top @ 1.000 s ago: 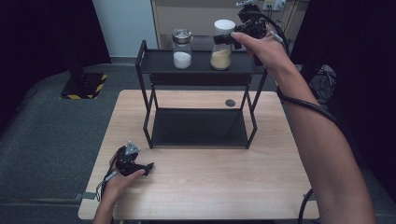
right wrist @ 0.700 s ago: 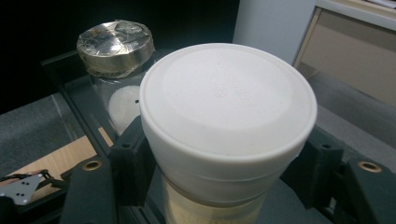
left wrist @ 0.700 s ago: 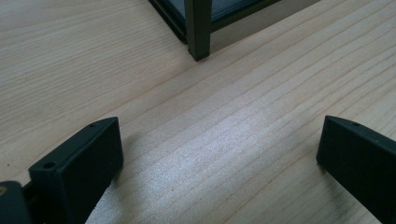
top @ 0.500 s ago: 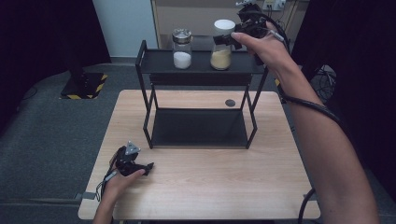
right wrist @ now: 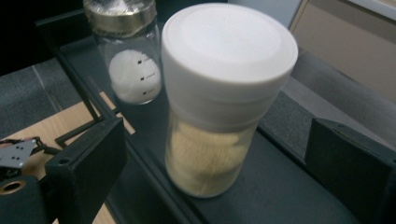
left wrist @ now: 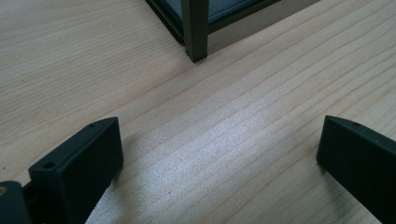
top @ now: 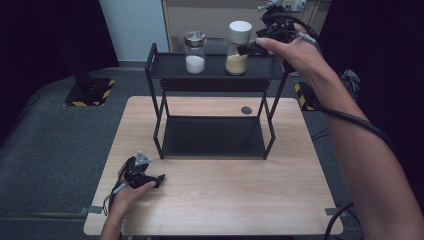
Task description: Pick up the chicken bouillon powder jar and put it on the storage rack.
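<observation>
Right gripper (right wrist: 212,154) (jaws just opening) blurs yellow jar (right wrist: 219,116).

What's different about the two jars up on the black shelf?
The white-capped jar has a wide, plain white plastic cap; the metal-lidded jar has a shiny metal lid. The white-capped jar holds yellowish grains, the metal-lidded jar white powder. The white-capped jar stands taller than the metal-lidded jar. Both are clear, upright and partly filled on the rack's top shelf.

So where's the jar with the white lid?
In the high view, the white-lidded jar stands on the black rack's top shelf, right of the gold-lidded jar, beside the right gripper.
</observation>
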Demonstrator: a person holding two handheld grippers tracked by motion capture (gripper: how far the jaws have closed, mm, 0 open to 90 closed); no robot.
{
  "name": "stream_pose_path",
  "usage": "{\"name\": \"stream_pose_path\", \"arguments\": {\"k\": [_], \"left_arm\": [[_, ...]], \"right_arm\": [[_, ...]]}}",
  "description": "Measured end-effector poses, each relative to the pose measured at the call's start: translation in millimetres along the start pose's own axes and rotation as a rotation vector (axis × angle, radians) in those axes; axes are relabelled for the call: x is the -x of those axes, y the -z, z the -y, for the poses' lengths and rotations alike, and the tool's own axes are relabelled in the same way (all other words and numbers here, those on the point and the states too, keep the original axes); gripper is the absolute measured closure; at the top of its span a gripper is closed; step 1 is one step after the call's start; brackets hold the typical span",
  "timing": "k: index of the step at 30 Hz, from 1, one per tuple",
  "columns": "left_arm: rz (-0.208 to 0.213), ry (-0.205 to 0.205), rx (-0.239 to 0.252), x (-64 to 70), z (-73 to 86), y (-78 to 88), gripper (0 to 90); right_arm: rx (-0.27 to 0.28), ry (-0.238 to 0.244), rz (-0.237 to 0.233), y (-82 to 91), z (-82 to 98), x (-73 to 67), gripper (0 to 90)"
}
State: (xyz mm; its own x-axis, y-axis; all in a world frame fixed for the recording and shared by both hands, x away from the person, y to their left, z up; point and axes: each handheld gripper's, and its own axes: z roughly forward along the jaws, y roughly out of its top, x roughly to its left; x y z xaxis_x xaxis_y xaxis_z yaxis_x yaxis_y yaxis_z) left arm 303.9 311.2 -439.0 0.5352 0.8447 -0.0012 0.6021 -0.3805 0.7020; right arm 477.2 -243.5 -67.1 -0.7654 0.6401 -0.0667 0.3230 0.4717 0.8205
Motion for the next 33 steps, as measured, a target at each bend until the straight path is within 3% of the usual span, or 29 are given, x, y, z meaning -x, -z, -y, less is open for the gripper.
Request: {"name": "stream_pose_path", "arguments": {"k": [13, 24, 33], "left_arm": [[0.001, -0.002, 0.002, -0.3, 0.1, -0.3, 0.0], [0.001, -0.002, 0.002, -0.3, 0.1, -0.3, 0.0], [-0.001, 0.000, 0.002, 0.1, 0.0, -0.4, 0.0]], "right_arm": [[-0.079, 0.057, -0.025, 11.5, 1.1, -18.7, 7.2], [-0.091, 0.067, -0.049, 12.0, 12.2, -31.0, 7.3], [-0.073, 0.057, -0.069, 18.3, 25.6, -32.5, 7.6]]}}
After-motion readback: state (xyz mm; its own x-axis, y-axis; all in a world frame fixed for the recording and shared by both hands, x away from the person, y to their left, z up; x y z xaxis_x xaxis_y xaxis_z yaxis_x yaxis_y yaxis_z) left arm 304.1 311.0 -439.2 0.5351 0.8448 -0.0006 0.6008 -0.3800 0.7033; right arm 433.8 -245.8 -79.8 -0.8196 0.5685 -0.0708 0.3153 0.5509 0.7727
